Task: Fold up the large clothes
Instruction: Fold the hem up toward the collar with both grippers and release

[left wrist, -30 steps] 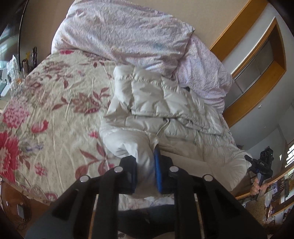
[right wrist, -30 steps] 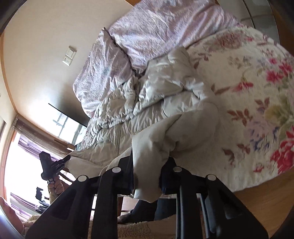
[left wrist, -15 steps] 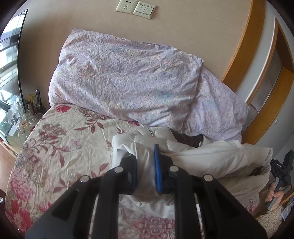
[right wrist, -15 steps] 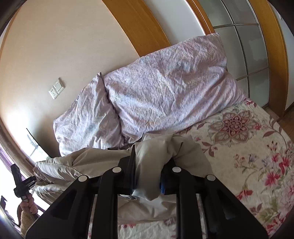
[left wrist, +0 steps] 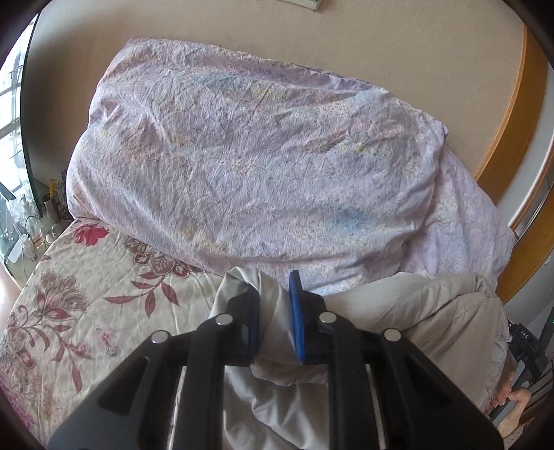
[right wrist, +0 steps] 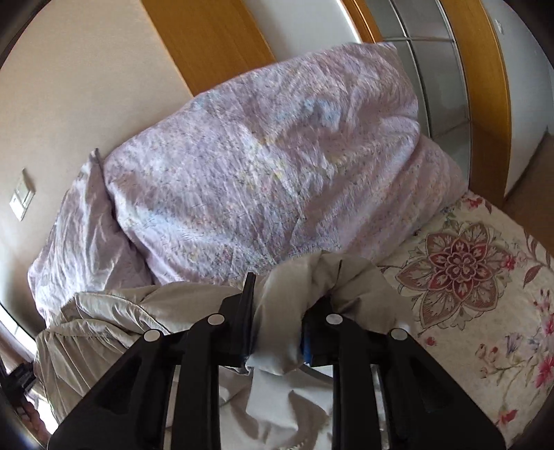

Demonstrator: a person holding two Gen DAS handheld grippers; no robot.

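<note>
Nearest to me, in the left wrist view, my left gripper [left wrist: 275,318] is clamped on a bunched fold of a pale beige puffer jacket [left wrist: 415,311], the cloth pinched between its dark finger and its blue-padded finger [left wrist: 296,322]. More of the jacket hangs below the jaws toward 6 o'clock and spreads out toward 3 o'clock. At the 4 o'clock edge of that view I see my right hand [left wrist: 512,412] around a dark handle.

In the right wrist view, my right gripper [right wrist: 277,322] is likewise closed on a thick wad of the same jacket [right wrist: 104,318], which drapes over the right finger and trails off toward 9 o'clock in a long, rumpled ridge.

The jacket lies on a cream bedspread [left wrist: 86,304] printed with red and maroon flowers; it shows at 9 o'clock in the left view and at 3 o'clock in the right view.

Just beyond the gripped cloth, toward 12 o'clock, a large crumpled lilac pillow [left wrist: 249,155] leans against a beige wall [left wrist: 242,31], with a second lilac pillow [left wrist: 464,225] beside it and touching it.

Farther off, a wooden frame [right wrist: 207,38] runs up at 12 o'clock in the right view, and a wall switch plate [right wrist: 21,199] sits at 9 o'clock.
</note>
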